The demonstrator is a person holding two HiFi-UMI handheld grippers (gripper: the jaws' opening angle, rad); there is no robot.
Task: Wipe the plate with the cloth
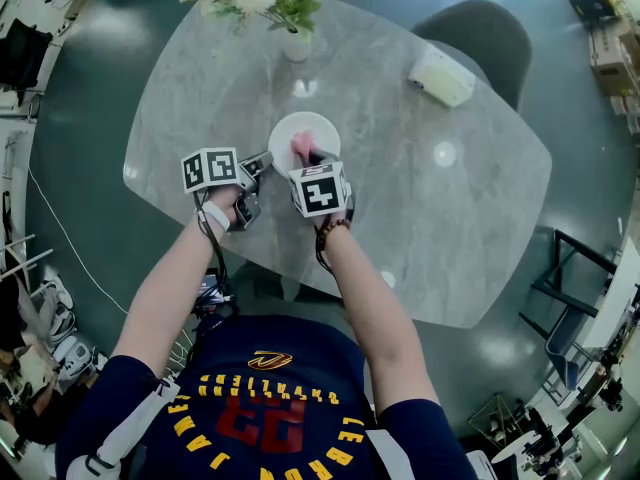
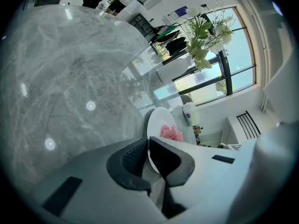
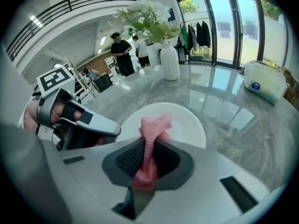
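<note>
A white plate (image 1: 310, 128) lies on the grey marble table (image 1: 200, 98), just ahead of both grippers. My left gripper (image 1: 262, 164) is shut on the plate's near left rim; in the left gripper view the thin rim (image 2: 156, 125) runs between the dark pads. My right gripper (image 1: 312, 158) is shut on a pink cloth (image 1: 301, 148) and holds it over the plate's near part. In the right gripper view the cloth (image 3: 152, 134) sticks up from between the pads, with the plate (image 3: 187, 125) behind it. The left gripper (image 3: 100, 125) shows at the plate's left edge there.
A white vase of flowers (image 1: 285, 13) stands at the table's far edge. A white pack (image 1: 441, 75) lies at the far right, in front of a dark chair (image 1: 480, 33). Two people (image 3: 122, 52) stand far off beyond the table.
</note>
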